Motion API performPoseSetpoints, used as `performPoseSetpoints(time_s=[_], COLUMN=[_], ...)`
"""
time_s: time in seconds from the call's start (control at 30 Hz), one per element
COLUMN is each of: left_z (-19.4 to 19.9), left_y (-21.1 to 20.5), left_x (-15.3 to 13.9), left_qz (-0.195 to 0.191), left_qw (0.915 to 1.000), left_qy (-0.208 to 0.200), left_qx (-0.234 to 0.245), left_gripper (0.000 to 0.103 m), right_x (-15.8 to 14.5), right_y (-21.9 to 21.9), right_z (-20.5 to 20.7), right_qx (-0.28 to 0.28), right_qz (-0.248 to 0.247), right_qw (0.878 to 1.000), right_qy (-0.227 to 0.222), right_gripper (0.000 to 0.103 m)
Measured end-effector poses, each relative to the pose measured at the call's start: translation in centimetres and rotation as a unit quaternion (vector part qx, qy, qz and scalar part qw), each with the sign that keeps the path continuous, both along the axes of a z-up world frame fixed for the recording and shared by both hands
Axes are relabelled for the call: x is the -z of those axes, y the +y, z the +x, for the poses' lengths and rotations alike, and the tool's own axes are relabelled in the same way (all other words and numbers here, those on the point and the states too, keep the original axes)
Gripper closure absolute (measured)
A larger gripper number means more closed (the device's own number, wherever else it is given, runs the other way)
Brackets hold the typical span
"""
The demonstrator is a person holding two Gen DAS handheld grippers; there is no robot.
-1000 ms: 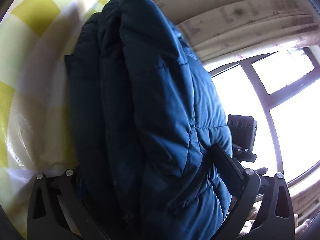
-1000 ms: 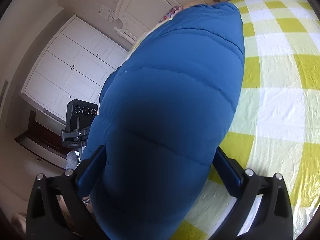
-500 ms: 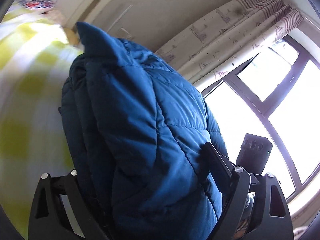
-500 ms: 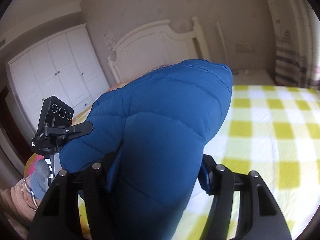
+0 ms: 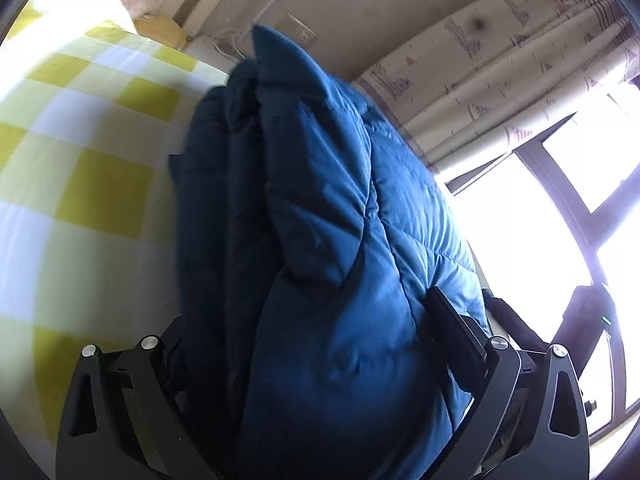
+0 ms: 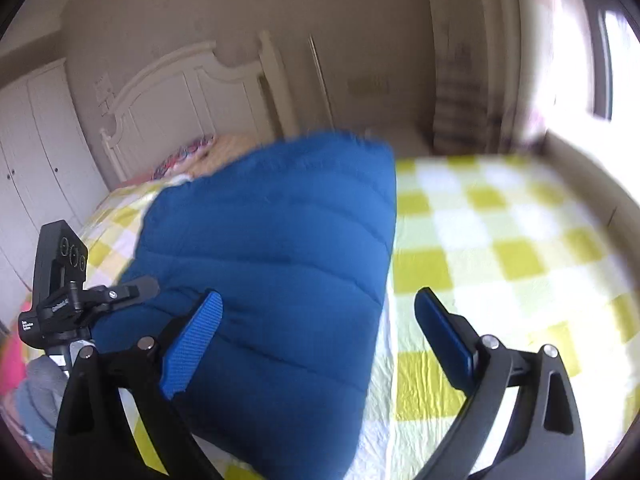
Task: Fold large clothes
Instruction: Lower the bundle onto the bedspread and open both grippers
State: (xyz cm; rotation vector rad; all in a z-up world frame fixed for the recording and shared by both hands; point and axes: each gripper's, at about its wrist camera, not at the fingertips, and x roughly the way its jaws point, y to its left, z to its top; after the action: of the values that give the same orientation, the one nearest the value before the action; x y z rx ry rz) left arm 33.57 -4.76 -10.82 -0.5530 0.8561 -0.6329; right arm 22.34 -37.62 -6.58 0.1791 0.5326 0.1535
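blue puffer jacket [image 6: 280,264] runs 6 to 12 from the opening, let-go right gripper [image 6: 318,340], left gripper [image 5: 296,364] opening around bundle on bed [image 6: 500,240]

Blue quilted jacket [image 6: 280,264]; yellow-and-white checked bedspread [image 6: 500,240]; blue gripper pads [image 6: 192,344].

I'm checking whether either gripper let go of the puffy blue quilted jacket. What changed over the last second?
The right gripper has let go: its jaws are opening, and its right pad now stands clear of the puffy blue quilted jacket, which it squeezed before. The left gripper, its jaws opening too, still has the folded jacket bulging between its fingers. The jacket remains on the yellow-and-white checked bedspread.
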Motion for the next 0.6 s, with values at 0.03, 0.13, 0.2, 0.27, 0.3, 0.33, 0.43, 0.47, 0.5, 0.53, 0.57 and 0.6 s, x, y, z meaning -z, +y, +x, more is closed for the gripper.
performPoseSetpoints(time_s=[0.03,0.13,0.2,0.27,0.3,0.33,0.43,0.47,0.5,0.53,0.57,0.6], left_z=[-0.9,-3.5,-5.7,-8.6,-10.2,-11.8,-17.0,-19.3,-20.7,-22.4,-24.1,-25.0], left_y=[0.3,0.5,1.5,2.0,2.0,2.1,1.2,0.6,0.1,-0.3,-0.7,-0.8], left_x=[-0.2,-0.4,-1.3,-3.7,-5.2,-7.0,-12.3,-14.3,-15.5,-16.5,-17.3,-17.6], left_qz=[0.001,0.014,0.041,0.097,0.128,0.16,0.258,0.296,0.317,0.334,0.343,0.344], left_qw=[0.9999,0.999,0.9969,0.9882,0.9801,0.9694,0.9185,0.8888,0.8684,0.8472,0.8299,0.8229], left_qy=[-0.006,-0.024,-0.033,-0.074,-0.107,-0.141,-0.245,-0.284,-0.306,-0.326,-0.344,-0.354], left_qx=[-0.009,-0.034,-0.058,-0.093,-0.108,-0.122,-0.173,-0.204,-0.228,-0.254,-0.275,-0.281], left_gripper=[0.007,0.007,0.007,0.007,0.007,0.004,0.004,0.004,0.004,0.004,0.004,0.004], right_x=[-0.6,-0.7,0.7,1.0,0.6,0.4,-3.2,-4.2,-5.5,-6.9,-8.2,-9.2], right_y=[1.1,6.5,9.0,10.6,10.5,10.2,6.6,4.9,3.7,2.4,1.5,0.5], right_z=[-0.8,-1.7,-0.7,-1.5,-2.5,-3.5,-8.2,-9.2,-10.7,-11.9,-13.6,-13.8], right_qx=[-0.012,-0.052,-0.075,-0.084,-0.099,-0.107,-0.1,-0.087,-0.067,-0.045,-0.021,-0.006], right_qz=[-0.007,-0.095,-0.175,-0.215,-0.202,-0.192,-0.111,-0.094,-0.08,-0.071,-0.063,-0.056], right_qw=[1.0,0.994,0.982,0.973,0.974,0.975,0.988,0.99,0.991,0.99,0.988,0.985], right_qy=[-0.018,-0.029,0.011,0.012,0.019,0.018,-0.04,-0.061,-0.086,-0.113,-0.143,-0.162], right_gripper=[0.007,0.007,0.004,0.004,0.004,0.005,0.004,0.004,0.002,0.002,0.002,0.002])
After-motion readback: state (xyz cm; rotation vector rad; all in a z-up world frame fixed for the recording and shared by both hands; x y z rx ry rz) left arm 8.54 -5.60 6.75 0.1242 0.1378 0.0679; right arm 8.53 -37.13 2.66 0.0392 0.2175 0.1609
